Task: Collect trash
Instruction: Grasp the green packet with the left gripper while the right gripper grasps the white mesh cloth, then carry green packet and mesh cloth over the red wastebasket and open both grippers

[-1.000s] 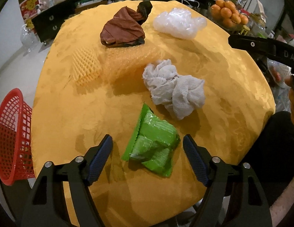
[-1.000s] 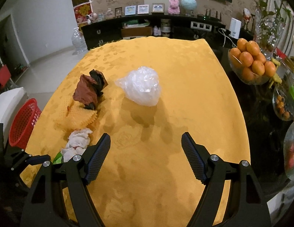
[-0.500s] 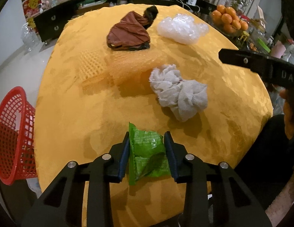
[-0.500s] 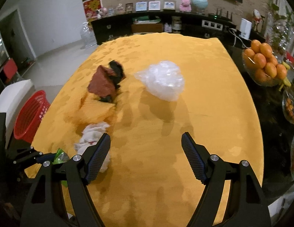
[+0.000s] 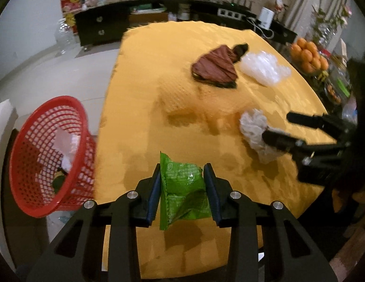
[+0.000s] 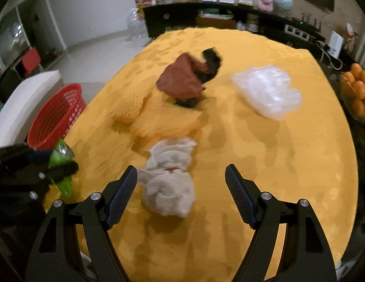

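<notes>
My left gripper (image 5: 182, 178) is shut on a green wrapper (image 5: 182, 188), held just above the yellow table (image 5: 144, 141) near its left edge. A red mesh basket (image 5: 48, 155) with some trash inside stands off the table's left side. In the right wrist view my right gripper (image 6: 181, 183) stands open over a crumpled white tissue (image 6: 170, 178), which lies between its fingers without being pressed. The same tissue (image 5: 255, 127) and the right gripper (image 5: 274, 127) show at the right of the left wrist view. The green wrapper (image 6: 61, 164) and red basket (image 6: 55, 117) appear at left.
Farther back on the table lie a brown crumpled bag (image 5: 216, 68), a clear plastic wad (image 5: 264, 68) and yellow foam netting (image 5: 182, 94). A bowl of oranges (image 5: 308, 56) stands off the right edge. A dark sideboard (image 5: 159, 16) runs along the back wall.
My left gripper closed on the green wrapper, lifted it and swung left toward the red basket. My right gripper moved left and down until the white tissue lay between its open fingers.
</notes>
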{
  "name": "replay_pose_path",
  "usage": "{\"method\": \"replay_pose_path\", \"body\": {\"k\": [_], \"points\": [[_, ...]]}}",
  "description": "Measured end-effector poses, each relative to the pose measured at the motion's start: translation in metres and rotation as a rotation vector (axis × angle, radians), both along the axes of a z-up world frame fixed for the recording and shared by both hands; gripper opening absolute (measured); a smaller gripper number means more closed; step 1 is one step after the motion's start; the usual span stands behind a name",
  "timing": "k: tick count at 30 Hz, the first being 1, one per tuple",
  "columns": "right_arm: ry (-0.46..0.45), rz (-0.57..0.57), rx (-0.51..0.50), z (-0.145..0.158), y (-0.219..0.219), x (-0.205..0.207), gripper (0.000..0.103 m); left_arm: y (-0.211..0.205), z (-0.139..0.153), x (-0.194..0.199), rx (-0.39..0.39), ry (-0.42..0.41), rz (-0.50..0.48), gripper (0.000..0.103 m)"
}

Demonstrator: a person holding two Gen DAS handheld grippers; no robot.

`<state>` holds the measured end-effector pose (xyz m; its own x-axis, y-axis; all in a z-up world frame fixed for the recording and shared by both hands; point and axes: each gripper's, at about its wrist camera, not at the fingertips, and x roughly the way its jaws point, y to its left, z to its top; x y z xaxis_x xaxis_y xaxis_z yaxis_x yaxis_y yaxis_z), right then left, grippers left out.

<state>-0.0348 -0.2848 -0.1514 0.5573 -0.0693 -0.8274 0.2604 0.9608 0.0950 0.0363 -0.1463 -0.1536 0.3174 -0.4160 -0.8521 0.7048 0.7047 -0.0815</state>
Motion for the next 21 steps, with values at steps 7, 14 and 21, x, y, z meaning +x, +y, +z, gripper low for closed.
{"method": "replay_pose_path", "body": {"k": [7, 14, 21], "points": [[0.044, 0.03, -0.004, -0.016, 0.009, 0.013, 0.061, 0.019, 0.007, 0.01, -0.009, -0.012, 0.054, 0.034], [0.062, 0.039, -0.014, -0.021, 0.008, 0.015, 0.043, 0.027, 0.011, 0.014, -0.011, -0.021, 0.076, 0.034], [0.04, 0.048, -0.022, -0.008, 0.008, 0.006, 0.038, 0.031, 0.019, 0.012, -0.017, -0.045, 0.081, 0.034]]}}
